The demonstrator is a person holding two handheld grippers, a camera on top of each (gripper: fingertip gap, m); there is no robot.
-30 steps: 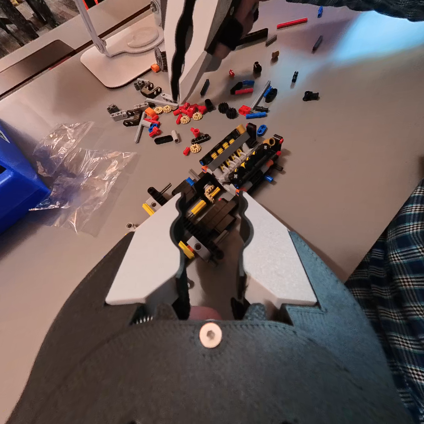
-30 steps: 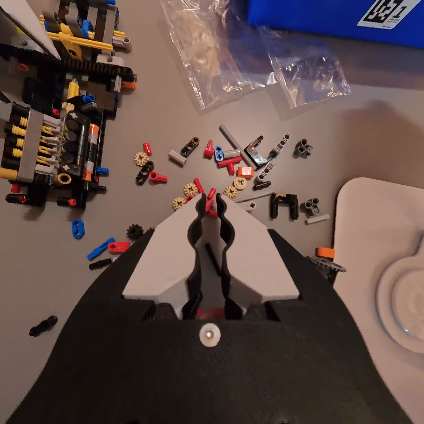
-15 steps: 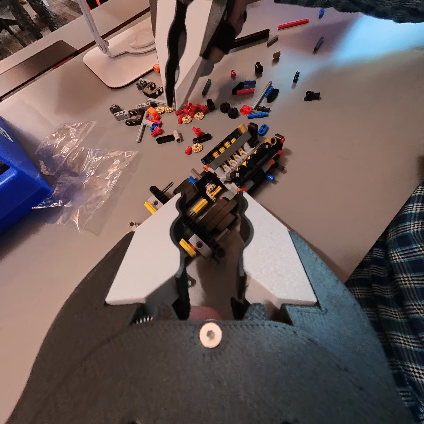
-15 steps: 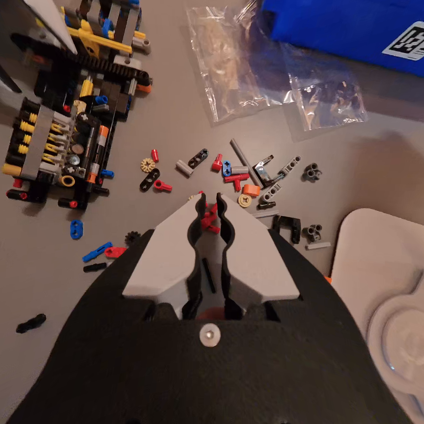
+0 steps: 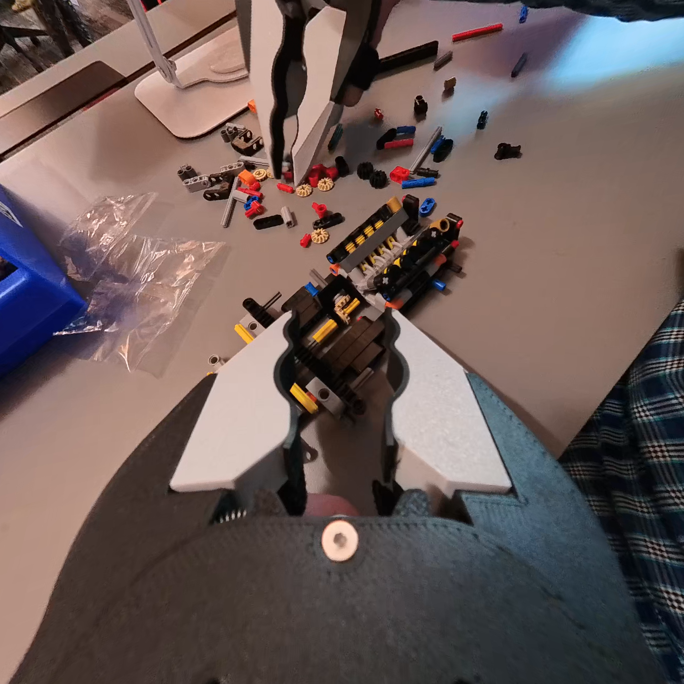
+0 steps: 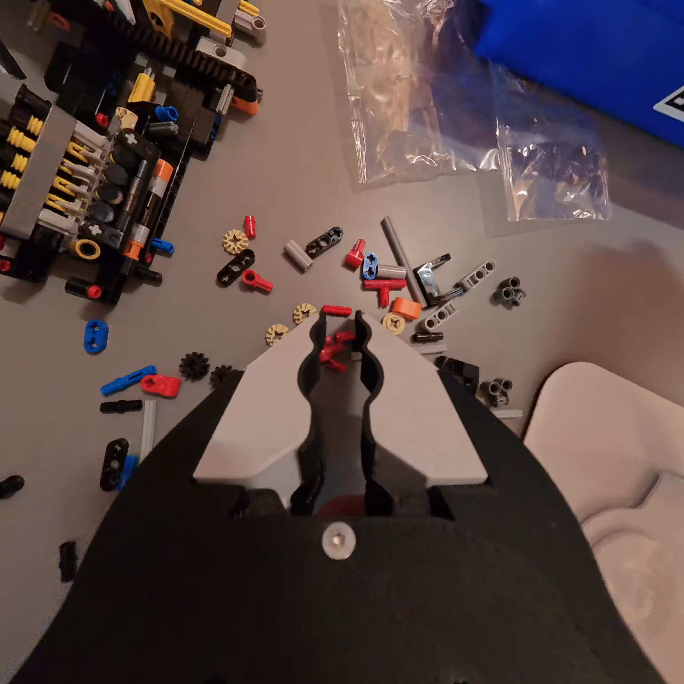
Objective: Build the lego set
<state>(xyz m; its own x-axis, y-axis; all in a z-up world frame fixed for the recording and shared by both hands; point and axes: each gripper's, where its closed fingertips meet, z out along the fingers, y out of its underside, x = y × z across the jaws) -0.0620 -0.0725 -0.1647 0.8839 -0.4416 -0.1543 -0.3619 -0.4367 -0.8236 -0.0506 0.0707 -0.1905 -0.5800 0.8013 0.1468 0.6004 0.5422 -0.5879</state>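
Left wrist view, grey table, scattered lego pieces

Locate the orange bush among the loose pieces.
In the right wrist view, the orange bush lies right of the right gripper, touching the tan disc.

Left gripper: grey jaws, dark body w/ silver screw; plaid sleeve.

My right gripper sits low over the grey table, fingers slightly apart around small red pins; contact possibly, not resolvable.
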